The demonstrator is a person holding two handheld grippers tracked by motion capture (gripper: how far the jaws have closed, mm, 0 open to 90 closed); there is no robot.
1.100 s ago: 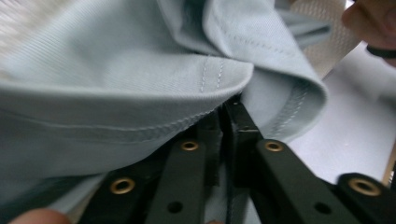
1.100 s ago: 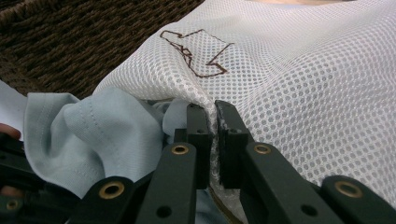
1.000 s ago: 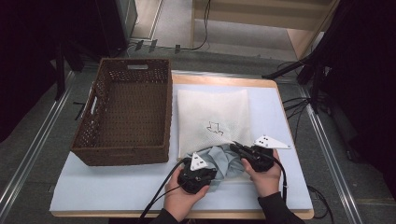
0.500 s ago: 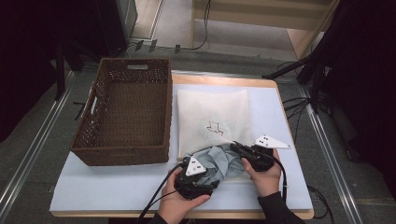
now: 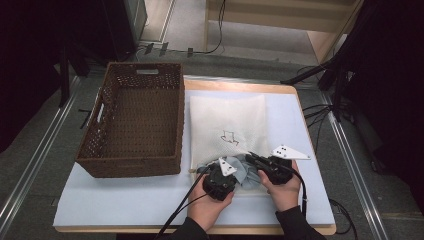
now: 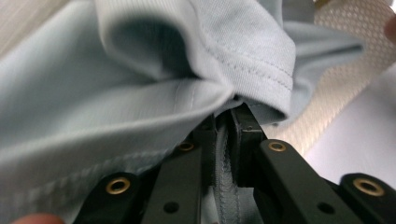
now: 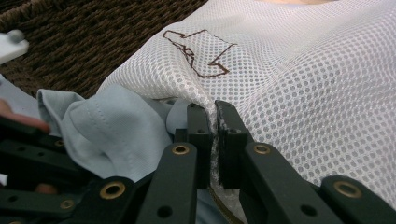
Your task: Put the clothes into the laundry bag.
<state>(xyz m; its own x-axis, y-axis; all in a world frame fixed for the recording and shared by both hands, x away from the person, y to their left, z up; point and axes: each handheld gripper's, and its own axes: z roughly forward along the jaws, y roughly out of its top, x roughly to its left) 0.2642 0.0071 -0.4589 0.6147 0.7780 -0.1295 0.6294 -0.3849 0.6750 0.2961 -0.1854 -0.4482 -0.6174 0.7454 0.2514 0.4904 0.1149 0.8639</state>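
A light blue-grey garment (image 5: 243, 169) lies bunched at the near end of a white mesh bag (image 5: 227, 117), which carries a brown stitched mark. My left gripper (image 5: 233, 174) is shut on a fold of the garment (image 6: 140, 107), with cloth pinched between its jaws (image 6: 229, 114). My right gripper (image 5: 254, 159) is shut on the edge of the mesh bag (image 7: 299, 93), right beside the garment (image 7: 112, 126); its jaws (image 7: 210, 112) clamp the netting. How far the garment sits inside the bag is hidden.
A brown wicker basket (image 5: 131, 167) stands empty to the left of the bag, its wall close to my left hand. The pale mat (image 5: 125, 202) covers the table. Cables trail from both grippers toward the front edge.
My left gripper has moved right and forward toward the bag's near end with the garment, which is bunched tighter. The right gripper has stayed put.
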